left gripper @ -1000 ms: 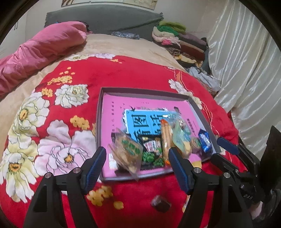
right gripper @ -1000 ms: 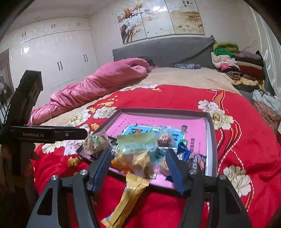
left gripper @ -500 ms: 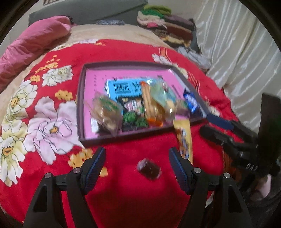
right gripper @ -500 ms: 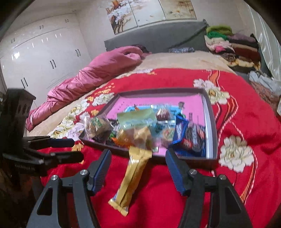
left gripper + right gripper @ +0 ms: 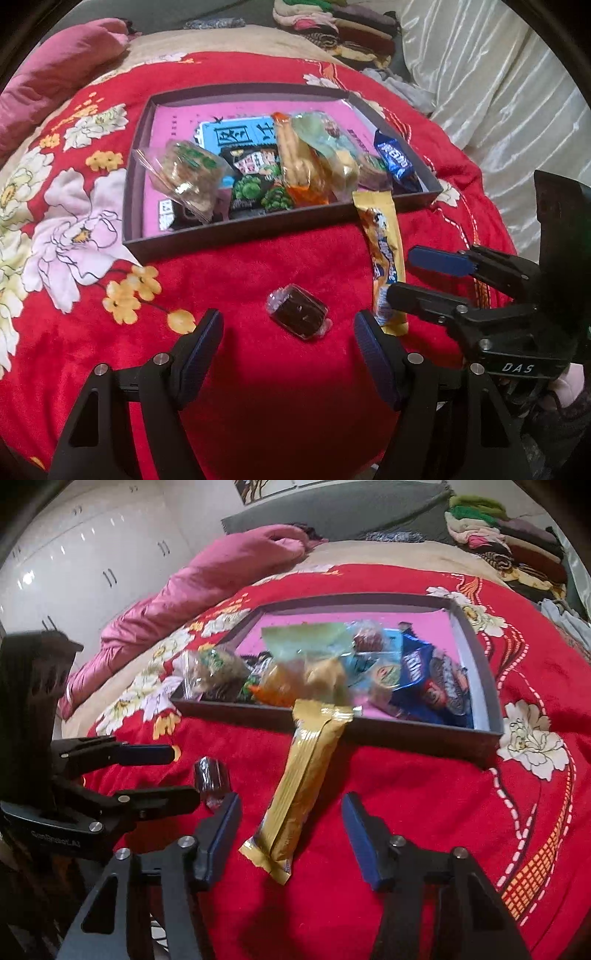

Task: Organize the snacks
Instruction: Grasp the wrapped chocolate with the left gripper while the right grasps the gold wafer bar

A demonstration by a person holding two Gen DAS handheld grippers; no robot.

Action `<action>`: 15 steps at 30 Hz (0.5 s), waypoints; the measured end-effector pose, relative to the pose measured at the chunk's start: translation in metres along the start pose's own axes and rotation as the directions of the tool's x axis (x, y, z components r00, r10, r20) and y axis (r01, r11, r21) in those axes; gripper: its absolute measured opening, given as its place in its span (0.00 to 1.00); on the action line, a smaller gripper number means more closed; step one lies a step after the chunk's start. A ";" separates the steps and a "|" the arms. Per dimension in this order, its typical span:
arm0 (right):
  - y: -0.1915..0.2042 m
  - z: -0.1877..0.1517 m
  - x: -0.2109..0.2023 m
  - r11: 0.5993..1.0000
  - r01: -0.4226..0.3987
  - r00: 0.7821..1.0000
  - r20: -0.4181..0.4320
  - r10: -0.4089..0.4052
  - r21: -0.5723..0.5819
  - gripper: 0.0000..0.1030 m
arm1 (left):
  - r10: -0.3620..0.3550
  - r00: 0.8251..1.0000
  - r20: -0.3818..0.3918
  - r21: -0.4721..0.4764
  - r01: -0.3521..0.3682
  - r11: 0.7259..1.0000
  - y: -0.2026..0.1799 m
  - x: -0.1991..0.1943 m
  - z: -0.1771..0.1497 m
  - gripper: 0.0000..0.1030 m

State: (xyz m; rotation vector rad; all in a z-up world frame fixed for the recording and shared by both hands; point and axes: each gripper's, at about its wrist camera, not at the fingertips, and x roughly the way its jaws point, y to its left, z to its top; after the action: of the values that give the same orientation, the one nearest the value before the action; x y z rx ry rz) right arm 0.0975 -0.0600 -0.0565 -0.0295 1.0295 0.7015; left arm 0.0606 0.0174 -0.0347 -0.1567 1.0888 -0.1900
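Observation:
A dark shallow tray (image 5: 258, 229) (image 5: 484, 686) with a pink floor lies on the red flowered blanket and holds several wrapped snacks. In front of it lies a small dark wrapped candy (image 5: 299, 312) (image 5: 211, 775), with my left gripper (image 5: 288, 341) (image 5: 168, 773) open around it, pads apart from it. A long yellow snack bar (image 5: 382, 254) (image 5: 308, 775) leans on the tray's front wall. My right gripper (image 5: 291, 821) (image 5: 402, 273) straddles the bar's near end; its jaws are closing, and the pads stand clear of the wrapper.
A pink quilt (image 5: 207, 576) lies at the back left of the bed. Folded clothes (image 5: 509, 542) are stacked at the back right. White curtain (image 5: 498, 92) hangs to the right. Bare red blanket (image 5: 277, 406) lies in front of the tray.
Both grippers have sunk toward the blanket in front of the tray. The candy now lies between the left fingers, the yellow bar between the right fingers, which have narrowed.

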 end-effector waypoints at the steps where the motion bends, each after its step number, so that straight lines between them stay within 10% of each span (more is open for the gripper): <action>1: 0.001 -0.001 0.002 1.000 -0.004 1.000 -0.008 0.004 -0.004 0.51 | -0.003 1.000 -0.003 0.001 0.003 1.000 -0.001 0.001 0.000 0.71; 15: 0.002 -0.002 0.009 0.999 -0.042 0.999 -0.030 0.042 -0.018 0.20 | -0.062 0.997 -0.041 -0.042 0.060 0.997 0.004 0.020 -0.002 0.39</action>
State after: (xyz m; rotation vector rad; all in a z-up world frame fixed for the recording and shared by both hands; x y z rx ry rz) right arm 0.0978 -0.0539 -0.0643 -0.0346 1.0542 0.7506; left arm 0.0681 0.0164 -0.0539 -0.2235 1.1313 -0.2270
